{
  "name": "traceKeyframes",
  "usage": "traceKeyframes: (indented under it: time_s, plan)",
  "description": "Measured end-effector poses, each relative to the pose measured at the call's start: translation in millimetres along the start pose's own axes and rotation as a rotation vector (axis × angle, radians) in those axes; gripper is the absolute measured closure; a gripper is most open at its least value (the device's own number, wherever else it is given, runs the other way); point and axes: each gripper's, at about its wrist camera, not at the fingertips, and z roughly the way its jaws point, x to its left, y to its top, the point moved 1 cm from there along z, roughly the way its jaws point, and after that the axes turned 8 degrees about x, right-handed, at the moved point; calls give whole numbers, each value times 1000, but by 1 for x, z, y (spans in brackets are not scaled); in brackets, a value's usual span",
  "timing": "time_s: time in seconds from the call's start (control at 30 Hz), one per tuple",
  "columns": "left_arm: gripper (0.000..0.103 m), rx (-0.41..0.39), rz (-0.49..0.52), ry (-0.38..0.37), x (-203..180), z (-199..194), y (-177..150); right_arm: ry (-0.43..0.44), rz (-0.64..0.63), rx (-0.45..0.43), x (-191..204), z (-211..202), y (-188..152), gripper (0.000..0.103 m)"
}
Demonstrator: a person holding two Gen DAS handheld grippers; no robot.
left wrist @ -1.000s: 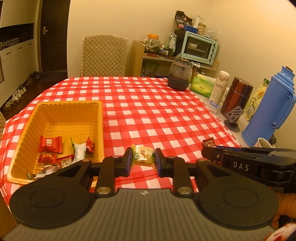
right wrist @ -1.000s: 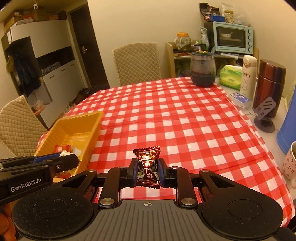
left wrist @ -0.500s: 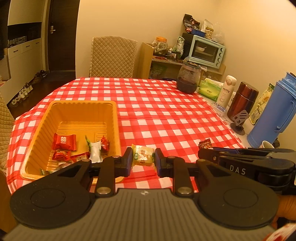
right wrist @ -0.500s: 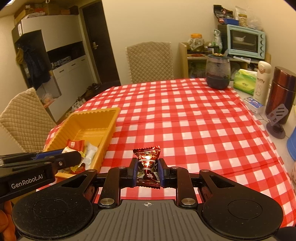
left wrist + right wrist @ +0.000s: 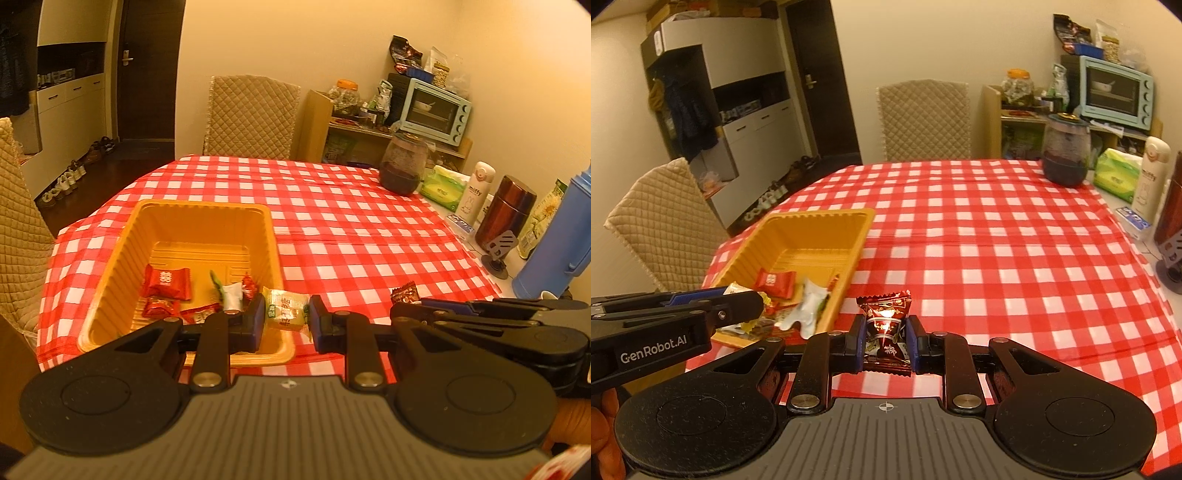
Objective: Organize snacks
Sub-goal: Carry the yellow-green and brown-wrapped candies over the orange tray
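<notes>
Left gripper (image 5: 287, 317) clamped on pale green candy (image 5: 286, 313), over near right corner of yellow tray (image 5: 201, 207). Right gripper (image 5: 885, 341) clamped on dark red candy (image 5: 885, 326), above checked cloth (image 5: 1015, 258) beside tray. Tray's near candies partly hidden; print unreadable.

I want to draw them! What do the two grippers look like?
Both are black plastic. Each gripper has two slim fingers with blue pads, silver rivets, two round discs and a ribbed grey base. The left gripper reads "GenRobot.AI" in white on its side; the right gripper shows no lettering here.
</notes>
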Motion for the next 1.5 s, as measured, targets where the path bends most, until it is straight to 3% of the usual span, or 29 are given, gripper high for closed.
traceKeyframes:
  time_s: [0.73, 1.5]
  plan:
    - [81, -2, -57, 66, 54, 3, 12, 59, -76, 13, 38, 34, 24, 80]
    - [81, 20, -66, 89, 108, 56, 56, 113, -117, 54, 68, 116, 79, 80]
